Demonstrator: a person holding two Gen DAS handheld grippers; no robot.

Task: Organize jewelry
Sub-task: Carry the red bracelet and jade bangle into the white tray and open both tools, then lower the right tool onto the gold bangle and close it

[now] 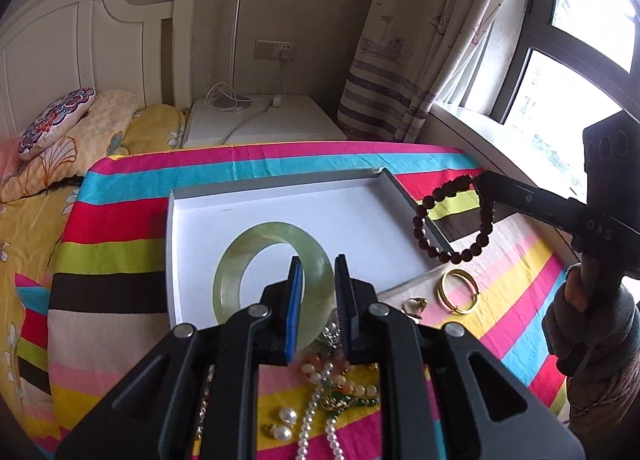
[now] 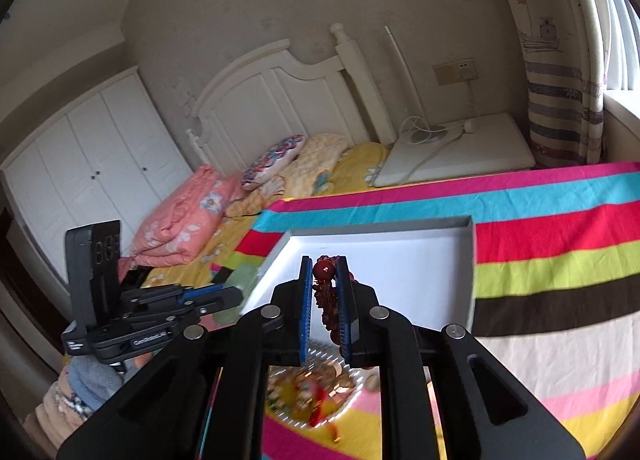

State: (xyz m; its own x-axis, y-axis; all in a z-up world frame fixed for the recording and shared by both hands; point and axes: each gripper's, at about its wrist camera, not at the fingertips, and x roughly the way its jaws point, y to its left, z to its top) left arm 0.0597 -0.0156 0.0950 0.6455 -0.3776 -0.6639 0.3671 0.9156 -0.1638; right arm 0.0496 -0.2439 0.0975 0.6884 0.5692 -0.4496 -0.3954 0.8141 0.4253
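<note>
Jewelry: one jade bangle, one dark bead bracelet, both lifted over one white tray
Left gripper: clamped on bangle
Right gripper: gripping bead bracelet
Striped cloth: one gold bangle, two pearl earrings, tangled necklaces

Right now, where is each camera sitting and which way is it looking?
Left wrist: it sits on the left claw, looking forward and down over the white tray; its fingers pinch the green bangle, and the right claw with a hand shows.
Right wrist: it sits on the right claw, facing the tray and headboard; its fingers grip the red bead bracelet, and the left claw shows.
Shared: tray, striped cloth, both claws, both pieces.
</note>
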